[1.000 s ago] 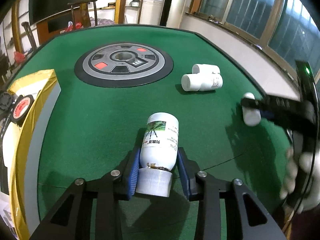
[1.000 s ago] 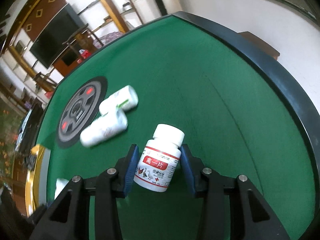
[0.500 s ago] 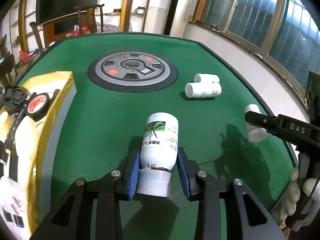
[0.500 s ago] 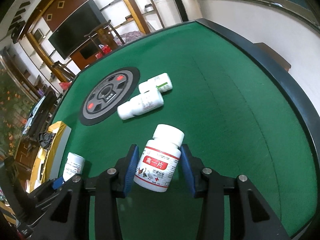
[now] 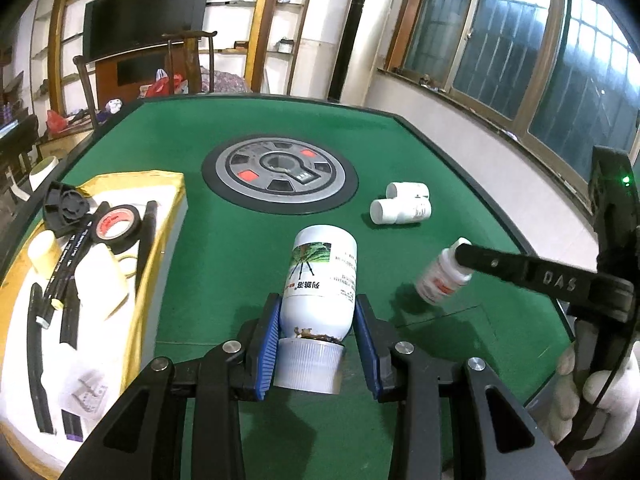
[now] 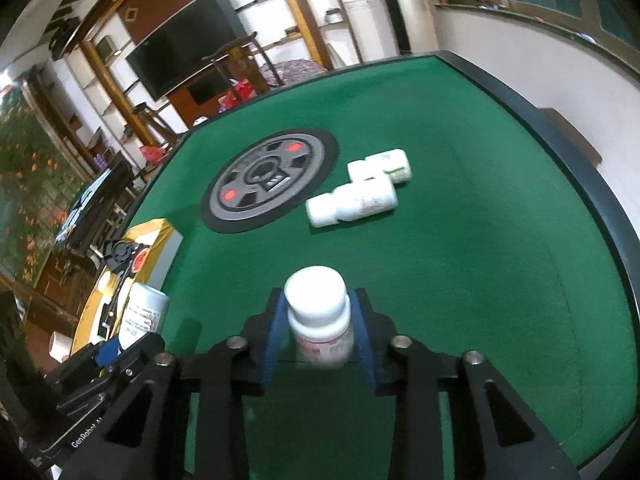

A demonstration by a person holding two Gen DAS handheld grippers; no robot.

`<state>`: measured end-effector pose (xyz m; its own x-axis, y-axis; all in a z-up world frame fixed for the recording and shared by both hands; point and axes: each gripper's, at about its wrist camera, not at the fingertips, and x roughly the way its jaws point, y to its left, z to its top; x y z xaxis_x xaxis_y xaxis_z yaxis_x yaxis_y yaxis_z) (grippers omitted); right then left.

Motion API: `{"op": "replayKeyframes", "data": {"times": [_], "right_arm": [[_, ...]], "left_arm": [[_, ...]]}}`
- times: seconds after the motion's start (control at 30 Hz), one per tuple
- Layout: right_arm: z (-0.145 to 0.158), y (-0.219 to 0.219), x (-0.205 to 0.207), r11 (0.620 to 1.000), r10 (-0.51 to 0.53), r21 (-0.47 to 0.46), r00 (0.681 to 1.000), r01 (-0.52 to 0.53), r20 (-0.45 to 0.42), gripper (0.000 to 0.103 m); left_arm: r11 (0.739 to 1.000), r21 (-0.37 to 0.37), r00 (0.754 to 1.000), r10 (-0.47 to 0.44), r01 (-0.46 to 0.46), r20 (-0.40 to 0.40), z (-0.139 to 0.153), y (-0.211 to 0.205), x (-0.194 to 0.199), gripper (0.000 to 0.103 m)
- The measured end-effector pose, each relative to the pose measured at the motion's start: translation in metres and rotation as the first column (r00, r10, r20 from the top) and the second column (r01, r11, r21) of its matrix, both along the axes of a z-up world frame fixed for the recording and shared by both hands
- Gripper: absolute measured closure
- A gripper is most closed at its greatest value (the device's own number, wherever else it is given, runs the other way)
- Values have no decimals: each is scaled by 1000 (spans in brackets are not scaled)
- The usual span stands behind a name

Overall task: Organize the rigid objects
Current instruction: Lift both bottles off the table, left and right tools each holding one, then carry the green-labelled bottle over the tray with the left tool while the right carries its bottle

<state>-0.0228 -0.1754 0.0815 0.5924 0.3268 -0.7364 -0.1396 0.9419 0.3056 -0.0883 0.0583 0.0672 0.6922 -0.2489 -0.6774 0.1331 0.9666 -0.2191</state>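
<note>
My left gripper (image 5: 317, 332) is shut on a large white bottle (image 5: 322, 280) with a green plant label, cap toward the camera, held above the green table (image 5: 224, 264). My right gripper (image 6: 319, 330) is shut on a small white pill bottle (image 6: 320, 312) with a red label, its cap pointing forward. That small bottle also shows in the left wrist view (image 5: 440, 278), tilted above the felt. The large bottle shows at the lower left of the right wrist view (image 6: 142, 318). Two white bottles (image 5: 402, 203) lie side by side on the felt; they also show in the right wrist view (image 6: 360, 192).
A gold-rimmed box (image 5: 170, 184) at the table's left holds tape, black tubes and white pieces. A round grey and black panel (image 5: 280, 172) sits in the table's middle. The table's black raised edge (image 6: 580, 168) curves along the right. A white-gloved hand (image 5: 592, 400) holds the right gripper.
Both grippers have lifted and tipped up, each still holding its bottle. The small red-label bottle now points forward along the right fingers. The box has come further into the left view.
</note>
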Motion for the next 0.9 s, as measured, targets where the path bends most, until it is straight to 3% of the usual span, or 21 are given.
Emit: {"op": "replayKeyframes", "data": {"times": [0.1, 0.23, 0.57, 0.9], "right_arm": [[-2, 12, 1, 1000, 19, -23, 1000, -19, -3, 74], [-10, 10, 6, 1000, -1, 21, 999, 2, -34, 74], [12, 32, -12, 997, 72, -29, 996, -71, 48, 74], [45, 96, -26, 969, 246, -20, 963, -245, 110, 74]], "left_arm": [[1000, -13, 1000, 11, -11, -4, -2, 8, 0, 66], [999, -41, 1000, 16, -16, -10, -4, 17, -1, 66], [994, -111, 1000, 21, -19, 23, 12, 41, -16, 66], [980, -129, 984, 159, -149, 74, 35, 113, -47, 66]]}}
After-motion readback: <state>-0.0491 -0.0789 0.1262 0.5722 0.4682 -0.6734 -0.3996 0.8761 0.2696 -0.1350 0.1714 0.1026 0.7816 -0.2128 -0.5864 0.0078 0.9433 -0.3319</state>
